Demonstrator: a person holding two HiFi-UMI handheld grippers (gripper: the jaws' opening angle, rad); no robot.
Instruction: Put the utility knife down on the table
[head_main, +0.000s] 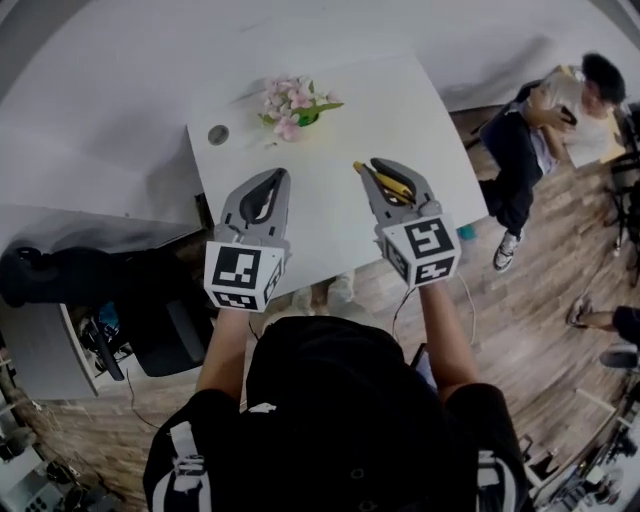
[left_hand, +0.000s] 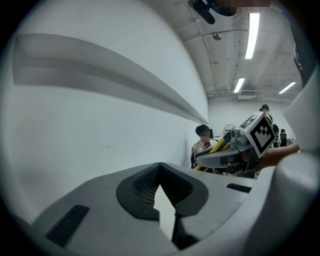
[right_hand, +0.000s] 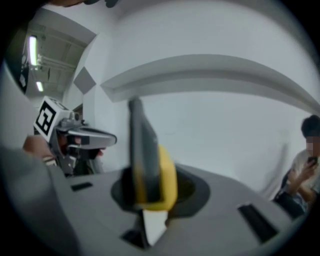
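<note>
R gripper (head_main: 385, 180): clenched on utility knife (head_main: 388, 183), yellow body w/ dark strip. Knife sits crosswise in the jaws, one end poking out past the tips toward the far left. Can't tell if the blade is out.
L gripper (head_main: 272, 182): jaws together, nothing btwn them, level w/ R and well apart to its left.
Both are over the near half of the white table (head_main: 330, 120). Knife not on the top yet, by my read; gap to the surface can't be judged.

How to do the set-down well (judgement):
- Target the bare patch ahead of R: mid-table, clear of the flower pot (head_main: 295, 105) at the far side and the round hole (head_main: 218, 134) far left, and not at the near or right edge.
- Tip R down so the knife's long side meets the top flat, not end-first.
- Let go only once it rests; dropped early it may bounce or skid.
- Pull R back toward the near side along its own jaw line so the pads don't drag the knife.
- Keep L where it is, out of R's path.
</note>
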